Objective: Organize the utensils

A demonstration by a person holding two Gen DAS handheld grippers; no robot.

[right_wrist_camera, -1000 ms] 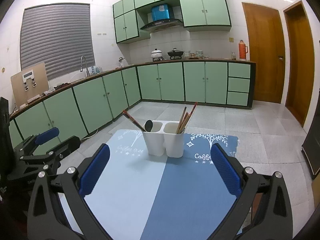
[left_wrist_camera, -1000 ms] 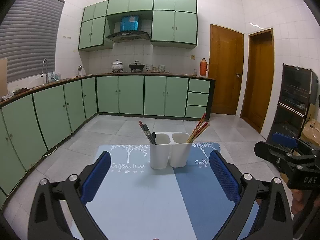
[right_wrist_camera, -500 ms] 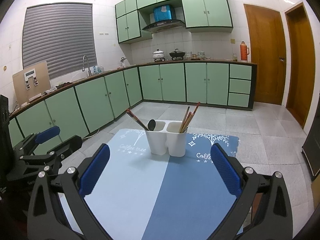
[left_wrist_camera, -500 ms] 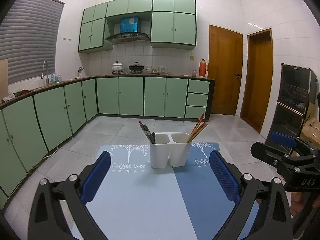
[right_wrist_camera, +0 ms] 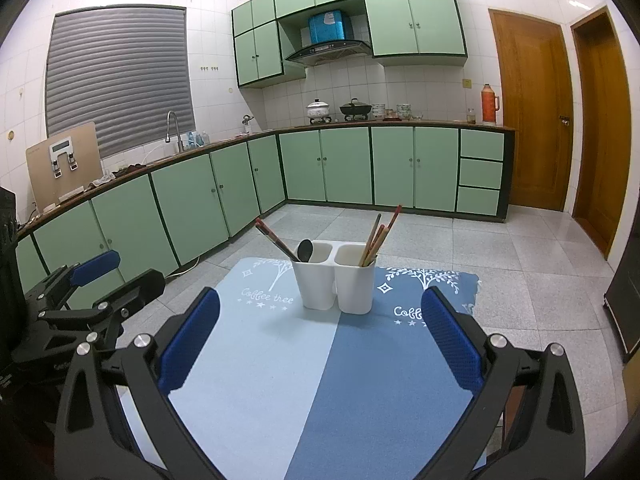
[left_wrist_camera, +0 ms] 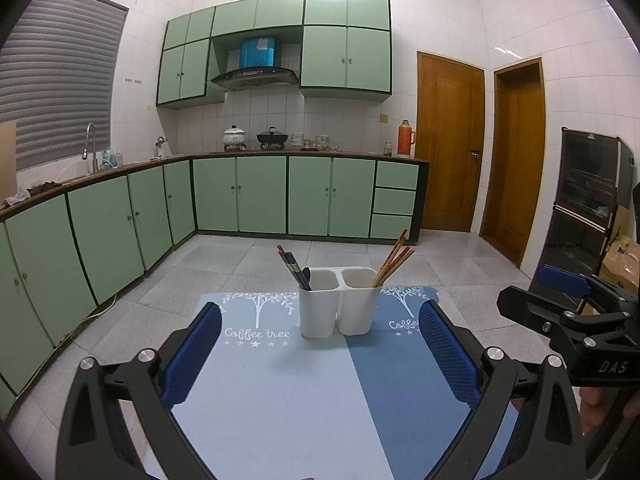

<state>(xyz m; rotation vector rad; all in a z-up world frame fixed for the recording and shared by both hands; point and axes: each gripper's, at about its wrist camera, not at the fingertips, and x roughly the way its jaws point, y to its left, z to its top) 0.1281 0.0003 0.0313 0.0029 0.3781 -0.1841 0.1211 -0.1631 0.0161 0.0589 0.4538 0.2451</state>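
A white two-compartment utensil holder (left_wrist_camera: 339,302) (right_wrist_camera: 334,282) stands at the far end of a blue two-tone mat (left_wrist_camera: 288,392) (right_wrist_camera: 320,380). Its left compartment holds dark chopsticks (left_wrist_camera: 291,265) (right_wrist_camera: 276,240) and a black spoon (right_wrist_camera: 305,249). Its right compartment holds wooden chopsticks (left_wrist_camera: 394,258) (right_wrist_camera: 378,236). My left gripper (left_wrist_camera: 320,356) is open and empty, short of the holder. My right gripper (right_wrist_camera: 320,344) is open and empty, also short of it. Each gripper shows in the other's view, the right one (left_wrist_camera: 560,304) and the left one (right_wrist_camera: 80,292).
Green base cabinets (left_wrist_camera: 280,196) run along the far wall and left side, with a sink tap (right_wrist_camera: 172,128). Two wooden doors (left_wrist_camera: 448,140) are at the right. A dark cabinet (left_wrist_camera: 588,200) stands at the far right. Grey tiled floor (left_wrist_camera: 240,268) surrounds the table.
Both grippers have drifted slightly; the holder sits a little lower and nearer in the right wrist view. Both stay open and empty.
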